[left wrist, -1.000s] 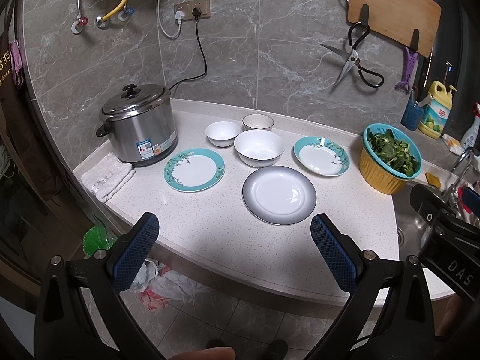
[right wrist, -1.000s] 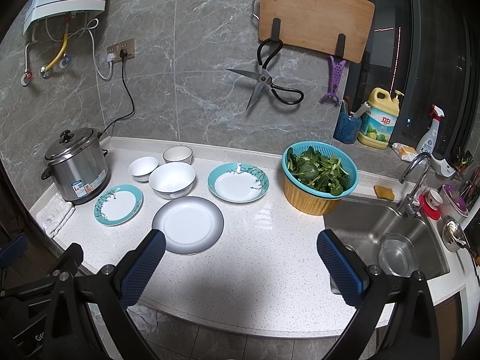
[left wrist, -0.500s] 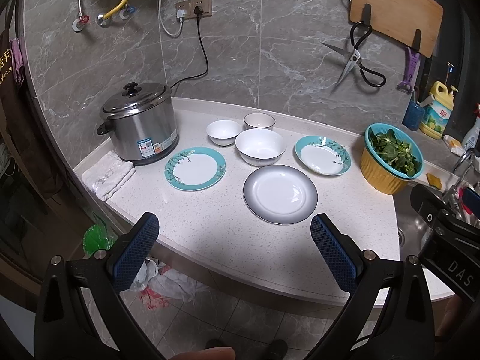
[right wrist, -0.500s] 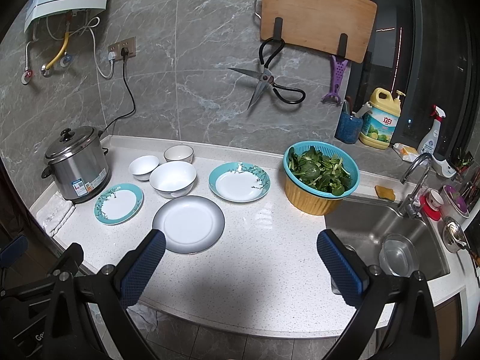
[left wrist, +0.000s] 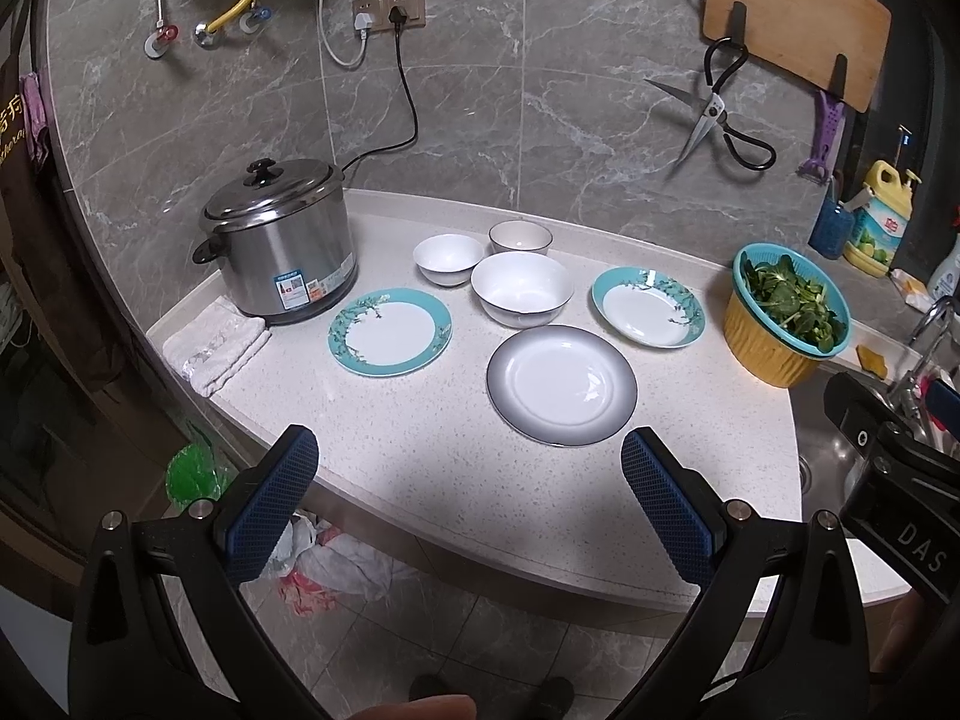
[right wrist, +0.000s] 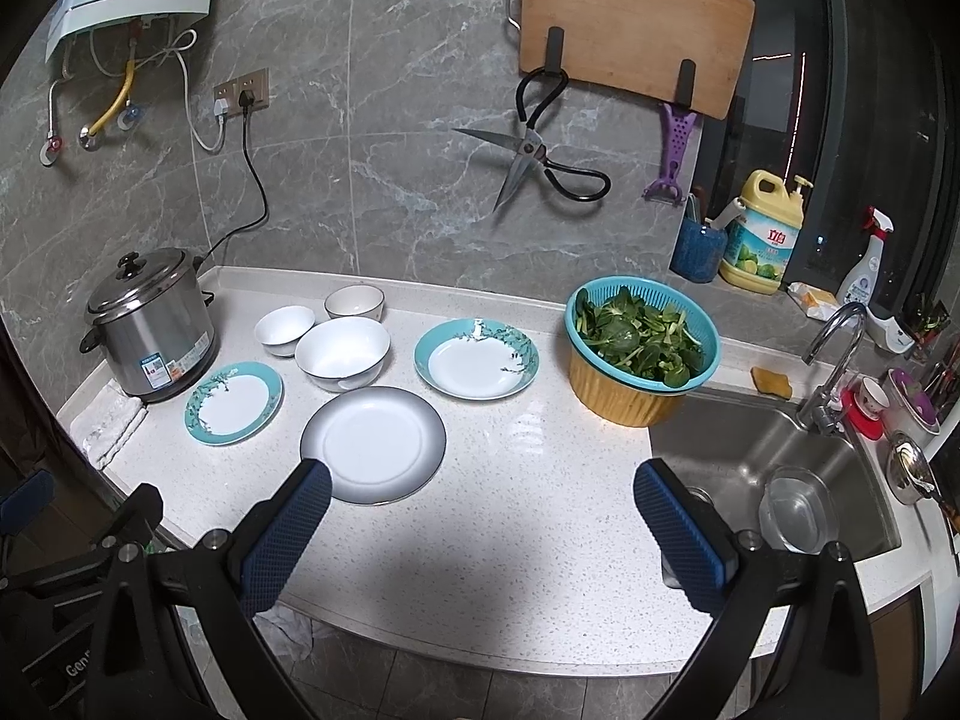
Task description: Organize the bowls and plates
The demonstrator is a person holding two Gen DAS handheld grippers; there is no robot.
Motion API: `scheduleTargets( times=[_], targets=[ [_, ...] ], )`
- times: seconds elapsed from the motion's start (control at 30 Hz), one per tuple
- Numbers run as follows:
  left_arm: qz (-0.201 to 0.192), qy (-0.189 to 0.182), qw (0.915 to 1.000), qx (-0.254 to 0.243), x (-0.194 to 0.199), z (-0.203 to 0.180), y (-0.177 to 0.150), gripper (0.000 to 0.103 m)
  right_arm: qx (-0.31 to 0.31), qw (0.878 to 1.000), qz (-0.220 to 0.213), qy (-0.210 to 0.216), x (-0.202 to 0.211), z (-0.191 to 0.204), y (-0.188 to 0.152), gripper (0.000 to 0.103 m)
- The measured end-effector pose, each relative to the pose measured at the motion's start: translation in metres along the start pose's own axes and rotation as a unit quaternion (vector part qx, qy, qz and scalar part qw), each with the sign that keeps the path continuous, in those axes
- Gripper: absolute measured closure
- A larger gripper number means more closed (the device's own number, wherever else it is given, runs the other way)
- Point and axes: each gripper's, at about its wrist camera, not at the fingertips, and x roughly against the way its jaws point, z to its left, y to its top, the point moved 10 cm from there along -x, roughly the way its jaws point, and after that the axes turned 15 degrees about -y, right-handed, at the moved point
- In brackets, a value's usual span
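On the white counter point(left wrist: 456, 480) lie a grey-rimmed plate point(left wrist: 561, 383) point(right wrist: 373, 444), a flat teal-rimmed plate point(left wrist: 389, 331) point(right wrist: 233, 402) and a deeper teal-rimmed plate point(left wrist: 648, 306) point(right wrist: 476, 358). Behind them stand a large white bowl point(left wrist: 521, 296) point(right wrist: 342, 353) and two small bowls point(left wrist: 448, 259) point(left wrist: 519, 238). My left gripper point(left wrist: 468, 483) is open and empty over the counter's front edge. My right gripper point(right wrist: 480, 510) is open and empty, in front of the grey-rimmed plate.
A steel rice cooker point(left wrist: 282, 240) and a folded cloth point(left wrist: 216, 348) stand at the left. A teal colander of greens in a yellow bowl point(right wrist: 642, 354) sits beside the sink point(right wrist: 774, 480). Scissors point(right wrist: 534, 162) and a cutting board point(right wrist: 630, 24) hang on the wall.
Both grippers have shifted very slightly toward the counter. The dishes have not moved.
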Motion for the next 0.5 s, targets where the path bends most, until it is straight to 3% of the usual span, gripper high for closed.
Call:
scheduleTargets(
  times=[0.23, 0.4, 0.5],
  targets=[
    [0.051, 0.001, 0.9977, 0.044, -0.056, 0.022, -0.032, 0.000, 0.016, 0.999, 0.025, 0.027, -0.048, -0.006, -0.013, 0.000],
    [0.127, 0.000, 0.9862, 0.106, -0.119, 0.055, -0.082, 0.002, 0.022, 0.996, 0.068, 0.059, -0.110, -0.016, -0.030, 0.000],
    [0.140, -0.008, 0.9834, 0.115, -0.154, 0.069, -0.095, 0.003, 0.018, 0.991, 0.094, 0.099, -0.139, -0.006, -0.028, 0.000]
  ],
)
